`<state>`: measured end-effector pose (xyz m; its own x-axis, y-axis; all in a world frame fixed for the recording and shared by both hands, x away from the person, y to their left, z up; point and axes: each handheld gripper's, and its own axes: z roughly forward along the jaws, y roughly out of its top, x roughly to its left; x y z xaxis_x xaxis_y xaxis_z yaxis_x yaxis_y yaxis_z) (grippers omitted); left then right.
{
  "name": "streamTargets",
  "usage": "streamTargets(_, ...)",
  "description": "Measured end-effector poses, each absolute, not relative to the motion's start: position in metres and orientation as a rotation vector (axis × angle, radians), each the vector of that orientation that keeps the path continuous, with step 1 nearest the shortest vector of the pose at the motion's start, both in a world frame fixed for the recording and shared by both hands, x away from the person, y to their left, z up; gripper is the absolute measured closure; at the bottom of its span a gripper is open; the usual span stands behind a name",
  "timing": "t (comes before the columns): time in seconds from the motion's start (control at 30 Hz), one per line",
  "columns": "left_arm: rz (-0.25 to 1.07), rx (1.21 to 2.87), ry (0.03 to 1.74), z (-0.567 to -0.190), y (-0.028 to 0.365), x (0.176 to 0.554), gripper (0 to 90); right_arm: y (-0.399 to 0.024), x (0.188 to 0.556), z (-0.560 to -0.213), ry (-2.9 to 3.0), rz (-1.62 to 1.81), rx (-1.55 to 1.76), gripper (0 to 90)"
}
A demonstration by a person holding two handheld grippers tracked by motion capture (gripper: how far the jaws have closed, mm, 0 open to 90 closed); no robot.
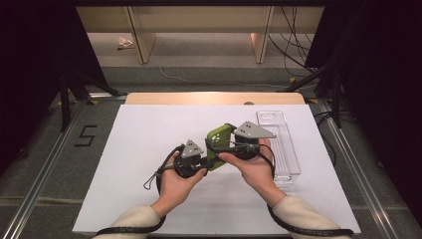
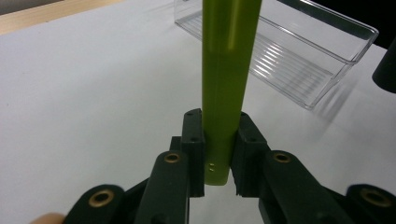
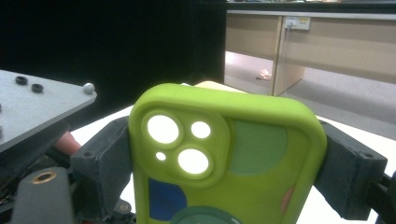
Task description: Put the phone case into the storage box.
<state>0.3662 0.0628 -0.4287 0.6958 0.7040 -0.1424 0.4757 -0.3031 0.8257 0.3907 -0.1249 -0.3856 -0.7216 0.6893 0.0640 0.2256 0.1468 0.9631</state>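
Lime-green silicone, the phone case (image 1: 219, 145) is off the worktop (image 1: 149, 149) and held between both claws at once: the left claw (image 2: 217, 158) pinches one thin edge of it, and the right claw (image 3: 229, 154) clamps its two long sides, camera cut-outs facing that claw's camera. So pickup looks done. Still open, I judge, is the handover or placing, perhaps into the clear plastic tray (image 1: 281, 144) just beyond the right claw.
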Motion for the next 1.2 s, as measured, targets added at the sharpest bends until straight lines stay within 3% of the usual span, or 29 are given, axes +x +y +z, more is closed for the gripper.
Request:
streamTargets(0.8, 0.314, 1.974, 0.869, -0.428, 0.064, 0.367, 73.0, -0.127, 0.391, -0.382, 2.033, 1.614, 0.898, 17.0)
streamTargets(1.2, 0.333, 1.990, 0.792, -0.426, 0.064, 0.362, 29.1, -0.136, 0.394, -0.376, 2.003, 1.617, 0.912, 17.0)
